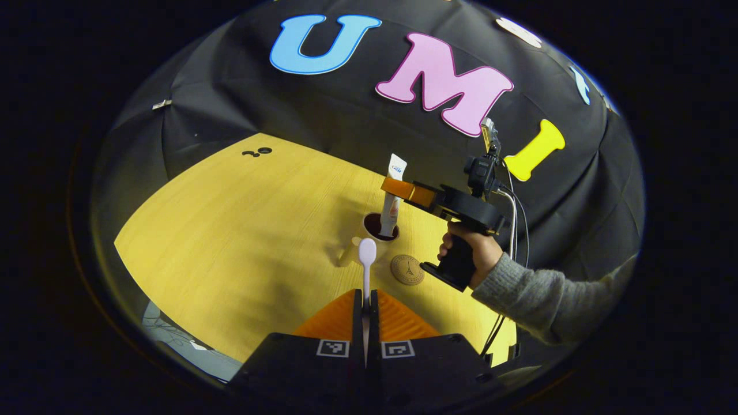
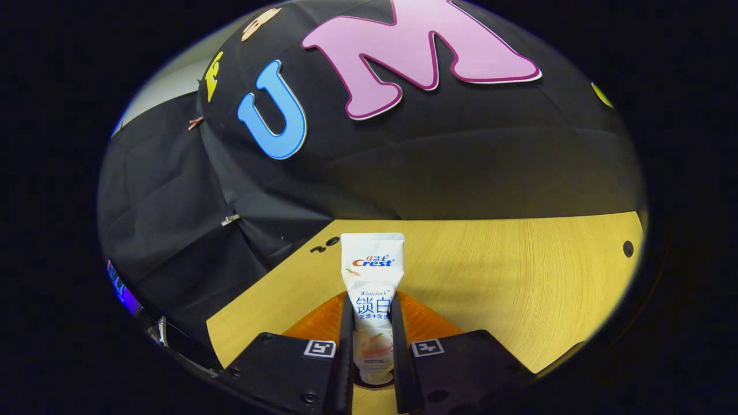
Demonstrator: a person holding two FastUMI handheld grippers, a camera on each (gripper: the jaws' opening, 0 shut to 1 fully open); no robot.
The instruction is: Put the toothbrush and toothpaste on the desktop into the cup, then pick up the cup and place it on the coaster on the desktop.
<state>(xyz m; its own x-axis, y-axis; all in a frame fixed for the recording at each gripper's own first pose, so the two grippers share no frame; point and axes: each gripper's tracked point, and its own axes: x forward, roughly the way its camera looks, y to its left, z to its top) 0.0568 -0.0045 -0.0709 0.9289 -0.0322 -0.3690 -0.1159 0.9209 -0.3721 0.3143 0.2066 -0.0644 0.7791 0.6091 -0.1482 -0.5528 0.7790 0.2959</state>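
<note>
Left tool (image 1: 366, 305): in the left gripper view its fingers are clenched on the handle of the toothbrush (image 1: 366, 259), which stands up from between them with its white head uppermost.
Toothbrush position: held above the table (image 1: 230, 242), its head just in front of the cup (image 1: 380, 226) as seen from this camera; whether it touches the cup cannot be told.
Right tool (image 2: 372, 334): in the right gripper view its two fingers press on either side of the toothpaste (image 2: 372, 276), gripping the white tube around its lower half.
Toothpaste position: upright, flat crimped end up; in the left gripper view its lower end sits inside the cup's dark opening while the tool grips it higher up.
Cup: stands on the yellow wooden table, near the middle, with a pale outside and a dark inside.
Coaster (image 1: 407, 270): round, brown, flat on the table just beside the cup, on the near right side.
Hand (image 1: 470, 253): in a grey knitted sleeve (image 1: 536, 300), gripping the right tool's black handle, above the coaster.
</note>
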